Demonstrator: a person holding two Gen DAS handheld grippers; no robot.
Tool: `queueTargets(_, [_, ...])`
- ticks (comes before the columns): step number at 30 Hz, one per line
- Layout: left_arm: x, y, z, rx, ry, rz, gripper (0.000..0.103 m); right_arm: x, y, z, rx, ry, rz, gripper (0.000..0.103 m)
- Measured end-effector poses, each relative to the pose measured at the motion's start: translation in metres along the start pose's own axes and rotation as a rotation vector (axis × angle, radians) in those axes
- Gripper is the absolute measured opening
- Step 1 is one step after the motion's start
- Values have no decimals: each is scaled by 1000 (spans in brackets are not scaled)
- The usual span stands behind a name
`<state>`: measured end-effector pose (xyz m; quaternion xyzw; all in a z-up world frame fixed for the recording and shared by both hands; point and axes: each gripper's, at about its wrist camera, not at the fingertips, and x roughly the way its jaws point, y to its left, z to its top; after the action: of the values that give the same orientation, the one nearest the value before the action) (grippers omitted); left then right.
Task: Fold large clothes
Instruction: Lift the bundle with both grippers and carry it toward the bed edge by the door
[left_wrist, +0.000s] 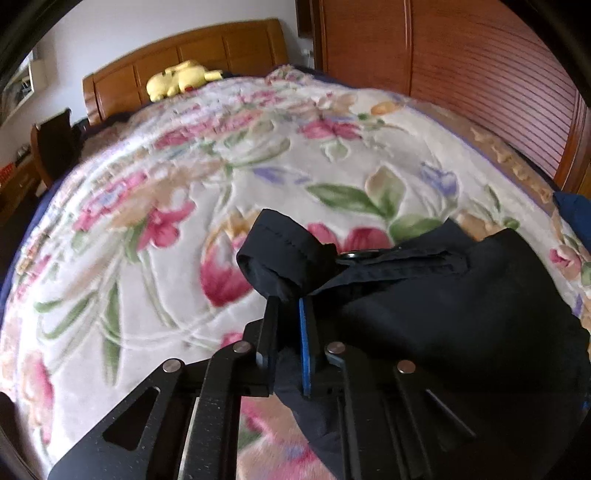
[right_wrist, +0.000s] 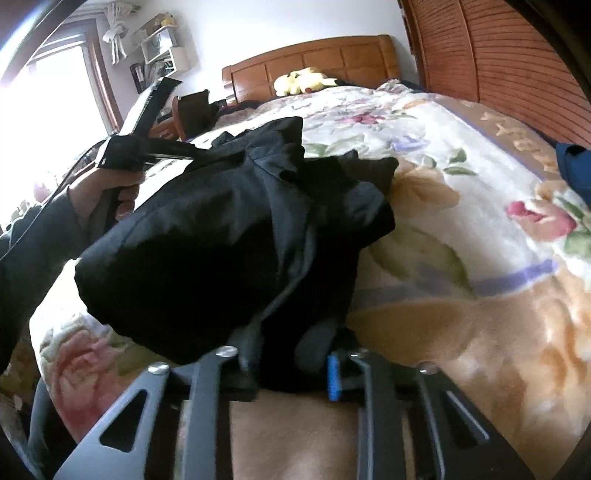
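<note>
A black garment lies bunched on the floral blanket of a bed. My left gripper is shut on a rolled hem of it, and the cloth lifts off the blanket toward the right. In the right wrist view the same garment hangs in a dark mound between the two tools. My right gripper is shut on its near edge; fabric covers the fingertips, and only a blue pad shows. At the left a hand holds the left tool, whose fingers reach into the garment's far side.
A wooden headboard and a yellow plush toy are at the far end of the bed. A slatted wooden wardrobe runs along the right. A blue cloth sits at the right edge. A chair stands at the left.
</note>
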<state>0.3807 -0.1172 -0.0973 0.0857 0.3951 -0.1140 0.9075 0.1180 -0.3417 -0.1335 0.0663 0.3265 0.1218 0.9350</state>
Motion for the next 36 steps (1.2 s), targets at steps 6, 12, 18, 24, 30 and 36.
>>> queueTargets(6, [-50,-11,12,33,-62,18,10,-32,2,21,-19,-90,-6,14])
queueTargets(12, [-101,-36,21,65,-135,10,10,-83,-3,48,-73,-200,-79,13])
queueTargets(18, [-141,-77,40,96,-213,-19,10,-134,-23,66,-143,-262,-184,13])
queueTargets(24, [-172,-147,75,149,-299,-89,9,-202,-67,84,-136,-317,-296,13])
queueTargets(30, [-192,-235,115,209,-375,-181,9,-284,-116,100,-129,-372,-461,12])
queueTargets(36, [-189,-317,146,258,-391,-277,10,-337,-157,106,-96,-369,-622,12])
